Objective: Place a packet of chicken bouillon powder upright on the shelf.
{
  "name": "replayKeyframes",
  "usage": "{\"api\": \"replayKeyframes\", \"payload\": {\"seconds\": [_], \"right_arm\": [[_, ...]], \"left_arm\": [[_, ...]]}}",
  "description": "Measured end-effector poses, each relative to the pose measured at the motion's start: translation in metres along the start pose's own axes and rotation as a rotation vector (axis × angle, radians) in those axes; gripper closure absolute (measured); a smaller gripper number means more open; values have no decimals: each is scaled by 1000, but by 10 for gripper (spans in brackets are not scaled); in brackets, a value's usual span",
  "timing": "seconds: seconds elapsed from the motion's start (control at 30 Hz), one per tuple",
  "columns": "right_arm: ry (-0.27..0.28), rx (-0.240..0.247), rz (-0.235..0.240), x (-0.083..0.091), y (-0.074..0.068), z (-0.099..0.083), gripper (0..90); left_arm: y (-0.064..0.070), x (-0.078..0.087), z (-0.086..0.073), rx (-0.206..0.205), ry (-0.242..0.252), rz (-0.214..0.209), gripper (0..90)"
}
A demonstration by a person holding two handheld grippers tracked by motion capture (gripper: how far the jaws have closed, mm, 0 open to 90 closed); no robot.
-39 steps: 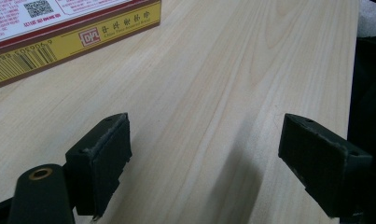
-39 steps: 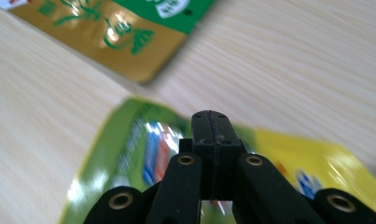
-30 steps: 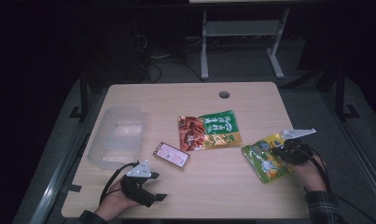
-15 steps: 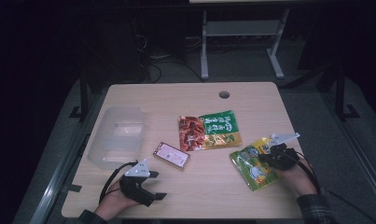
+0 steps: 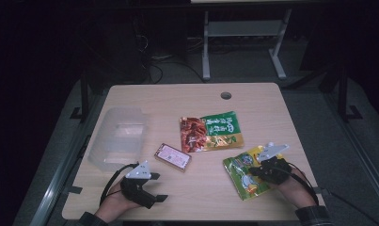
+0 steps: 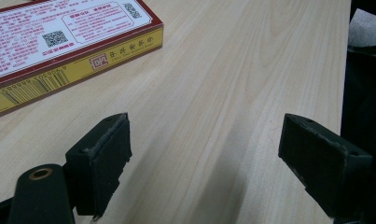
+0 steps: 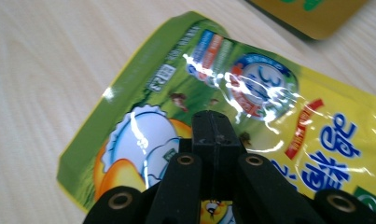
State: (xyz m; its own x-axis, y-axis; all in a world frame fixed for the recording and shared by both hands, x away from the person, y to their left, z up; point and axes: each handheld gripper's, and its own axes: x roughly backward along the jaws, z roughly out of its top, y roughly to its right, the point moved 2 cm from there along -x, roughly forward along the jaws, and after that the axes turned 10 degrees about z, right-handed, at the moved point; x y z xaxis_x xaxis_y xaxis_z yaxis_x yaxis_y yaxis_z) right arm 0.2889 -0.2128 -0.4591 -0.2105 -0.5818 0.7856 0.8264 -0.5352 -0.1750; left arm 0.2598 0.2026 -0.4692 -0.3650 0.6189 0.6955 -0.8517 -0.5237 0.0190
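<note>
A green and yellow snack pouch (image 5: pixel 241 175) lies flat at the table's front right, and my right gripper (image 5: pixel 254 170) is shut on its edge. In the right gripper view the black jaws (image 7: pixel 213 130) are pressed together over the glossy pouch (image 7: pixel 251 88). My left gripper (image 5: pixel 158 187) rests open near the front left edge, holding nothing. In the left gripper view its jaws (image 6: pixel 206 154) stand wide apart over bare wood, with a red, white and gold box (image 6: pixel 59 32) just beyond them. That box (image 5: pixel 173 157) lies flat between the two hands.
A clear plastic container (image 5: pixel 119 139) stands at the left side of the table. A red and green snack pouch (image 5: pixel 210 133) lies in the middle, its corner (image 7: pixel 307 14) close beyond the held pouch. A cable hole (image 5: pixel 225 95) sits near the back edge.
My right gripper has pulled the green and yellow pouch left and nearer the front edge. The left gripper has stayed nearly still.
</note>
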Motion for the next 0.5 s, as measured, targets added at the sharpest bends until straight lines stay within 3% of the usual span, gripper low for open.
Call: {"api": "replayKeyframes", "payload": {"seconds": [0.5], "right_arm": [[-8,98,118,-26,-24,25,900]], "left_arm": [[3,0,-1,-3,-1,-4,164]]}}
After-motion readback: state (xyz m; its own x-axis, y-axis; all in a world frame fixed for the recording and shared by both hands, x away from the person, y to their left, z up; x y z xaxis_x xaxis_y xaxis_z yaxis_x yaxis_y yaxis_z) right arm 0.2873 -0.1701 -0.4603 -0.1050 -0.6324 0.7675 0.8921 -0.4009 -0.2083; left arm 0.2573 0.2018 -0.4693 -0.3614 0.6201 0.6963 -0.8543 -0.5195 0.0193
